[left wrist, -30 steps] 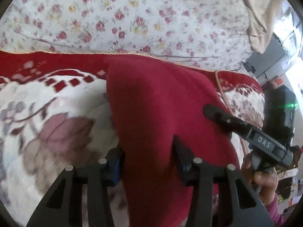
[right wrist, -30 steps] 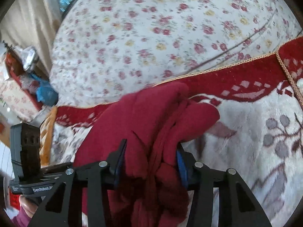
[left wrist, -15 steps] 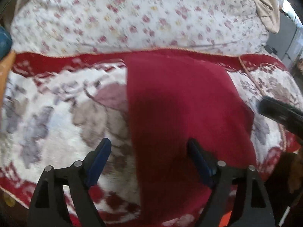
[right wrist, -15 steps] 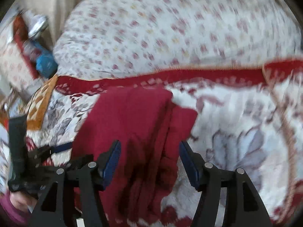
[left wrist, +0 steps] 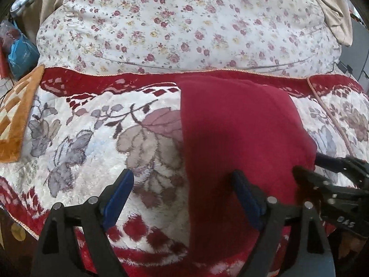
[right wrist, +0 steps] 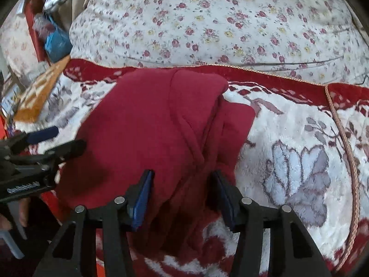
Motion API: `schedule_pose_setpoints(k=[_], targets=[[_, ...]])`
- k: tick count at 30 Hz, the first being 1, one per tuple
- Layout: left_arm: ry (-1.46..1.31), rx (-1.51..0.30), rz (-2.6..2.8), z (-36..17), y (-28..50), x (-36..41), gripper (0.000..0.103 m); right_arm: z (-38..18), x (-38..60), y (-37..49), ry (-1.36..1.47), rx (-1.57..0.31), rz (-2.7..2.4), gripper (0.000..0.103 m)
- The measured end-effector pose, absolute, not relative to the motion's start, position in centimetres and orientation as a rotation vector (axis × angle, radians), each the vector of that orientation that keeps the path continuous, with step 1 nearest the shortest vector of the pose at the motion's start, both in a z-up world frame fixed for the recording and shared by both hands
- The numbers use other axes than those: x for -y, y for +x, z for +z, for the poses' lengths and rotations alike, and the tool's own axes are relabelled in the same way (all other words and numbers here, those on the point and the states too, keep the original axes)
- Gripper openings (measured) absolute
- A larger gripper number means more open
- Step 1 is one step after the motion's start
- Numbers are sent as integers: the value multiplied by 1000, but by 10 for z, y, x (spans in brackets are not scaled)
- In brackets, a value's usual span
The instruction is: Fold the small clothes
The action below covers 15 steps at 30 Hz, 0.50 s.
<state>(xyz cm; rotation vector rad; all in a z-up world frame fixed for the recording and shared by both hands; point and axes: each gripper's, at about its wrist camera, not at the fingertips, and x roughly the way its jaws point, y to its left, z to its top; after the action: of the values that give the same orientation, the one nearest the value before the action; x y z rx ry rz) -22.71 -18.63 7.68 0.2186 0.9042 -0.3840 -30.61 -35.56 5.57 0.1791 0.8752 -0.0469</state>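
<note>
— What lay at the far left?

— An orange checked cloth (left wrist: 16, 120), then the plush floral blanket (left wrist: 76, 138) spread on the bed, with a flowered quilt (left wrist: 184, 27) behind it.

— And the left claw (left wrist: 184, 196)?

— Its jaws stood wide apart, gripping nothing – one blue pad (left wrist: 117, 198) over the bare blanket, the other over the red garment (left wrist: 237, 127), whose straight left edge ran between them.

— Where was the garment?

— Flat on the blanket, its far end near the red border.

— The right claw (right wrist: 182, 196)?

— Its jaws were closing with the garment's bunched right-hand folds between them; the pads were not yet pressing on the cloth
</note>
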Motion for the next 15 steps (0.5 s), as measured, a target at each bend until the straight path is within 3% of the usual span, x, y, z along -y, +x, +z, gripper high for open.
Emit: schedule_pose_setpoints(k=[1, 5, 11, 15], targets=[[213, -898, -378, 78, -227, 186, 85, 62, 354, -308, 181, -857, -49, 60], [197, -857, -359, 86, -229, 184, 85, 86, 349, -313, 200, -779, -74, 81], [167, -801, -339, 100, -231, 180, 86, 98, 338, -309, 204, -756, -105, 84], [169, -801, -325, 103, -231, 176, 93, 96, 337, -307, 215, -767, -102, 84]])
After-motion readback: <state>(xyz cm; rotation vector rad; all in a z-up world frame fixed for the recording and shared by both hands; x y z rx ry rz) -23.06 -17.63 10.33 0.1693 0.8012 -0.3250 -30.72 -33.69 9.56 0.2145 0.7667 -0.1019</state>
